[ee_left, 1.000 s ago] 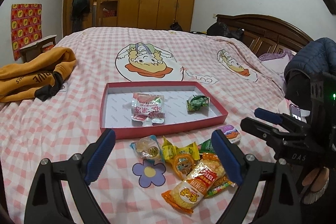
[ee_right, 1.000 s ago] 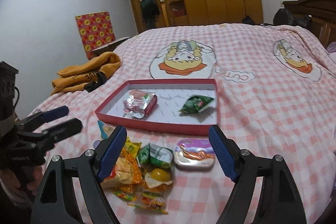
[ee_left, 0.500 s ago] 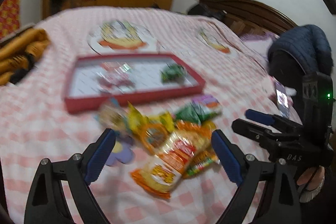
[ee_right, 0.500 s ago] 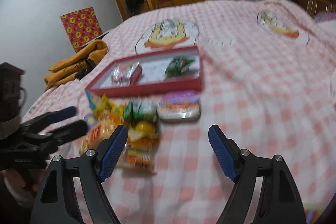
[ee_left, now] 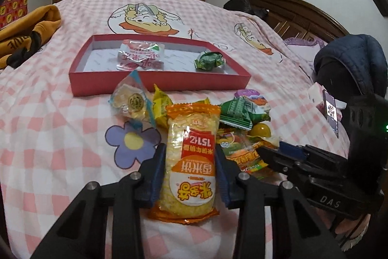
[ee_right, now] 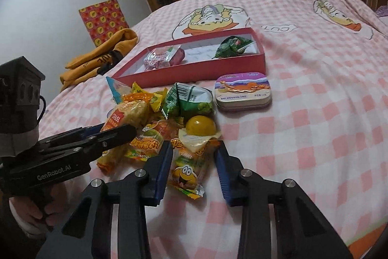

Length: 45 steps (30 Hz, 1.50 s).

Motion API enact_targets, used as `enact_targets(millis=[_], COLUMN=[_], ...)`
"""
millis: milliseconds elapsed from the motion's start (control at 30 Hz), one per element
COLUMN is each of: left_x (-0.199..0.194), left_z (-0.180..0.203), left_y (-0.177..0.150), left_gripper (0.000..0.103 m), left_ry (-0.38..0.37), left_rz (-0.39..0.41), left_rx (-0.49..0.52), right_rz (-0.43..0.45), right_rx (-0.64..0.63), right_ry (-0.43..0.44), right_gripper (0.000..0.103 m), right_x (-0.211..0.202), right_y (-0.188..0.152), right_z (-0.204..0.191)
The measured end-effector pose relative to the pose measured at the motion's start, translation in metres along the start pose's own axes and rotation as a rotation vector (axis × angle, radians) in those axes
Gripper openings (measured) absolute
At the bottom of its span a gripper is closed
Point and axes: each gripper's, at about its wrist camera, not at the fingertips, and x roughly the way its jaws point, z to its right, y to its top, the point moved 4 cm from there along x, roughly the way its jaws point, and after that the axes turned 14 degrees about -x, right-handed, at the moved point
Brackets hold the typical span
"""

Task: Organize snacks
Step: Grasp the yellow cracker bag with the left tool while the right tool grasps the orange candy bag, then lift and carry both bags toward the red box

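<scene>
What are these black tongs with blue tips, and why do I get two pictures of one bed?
No robot here: a person holds a hand tool in each hand, each carrying a wide-angle camera looking along its fingers. One picture comes from the left claw, the other from the right claw. On the pink checked bedspread lies a pile of snacks in front of a red tray, which already contains two packets. The left claw's pads sit against the sides of an orange rice-cracker bag. The right claw straddles a gummy packet; whether it grips is unclear.
</scene>
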Motion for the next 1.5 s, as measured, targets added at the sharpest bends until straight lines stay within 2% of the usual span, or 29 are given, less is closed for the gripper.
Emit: enact_targets(millis=[167,367,567,933,1233,1500], left_x=[-0.007,-0.015,-0.035,-0.071,-0.085,-0.085], left_z=[0.003,0.007,0.014,0.010,0.011,0.011], left_y=[-0.003,-0.007,-0.009,-0.009,0.002,0.004], left_gripper=[0.039,0.039,0.039,0.039,0.039,0.039], left_ry=[0.012,-0.005,-0.003,0.007,0.008,0.015], left_rz=[0.024,0.021,0.050,0.086,0.123,0.123], left_rx=[0.010,0.010,0.027,-0.005,-0.004,0.015], right_rz=[0.017,0.031,0.047,0.124,0.138,0.149], right_rx=[0.046,0.139,0.141,0.120,0.126,0.122], right_ry=[0.000,0.093,0.124,0.119,0.116,0.110], right_gripper=[0.031,0.029,0.029,0.029,0.029,0.029], right_x=[-0.013,-0.030,-0.046,-0.080,-0.080,-0.078], right_y=[-0.008,-0.014,-0.015,0.006,0.011,0.013], right_z=[-0.001,0.003,-0.003,-0.005,-0.001,0.004])
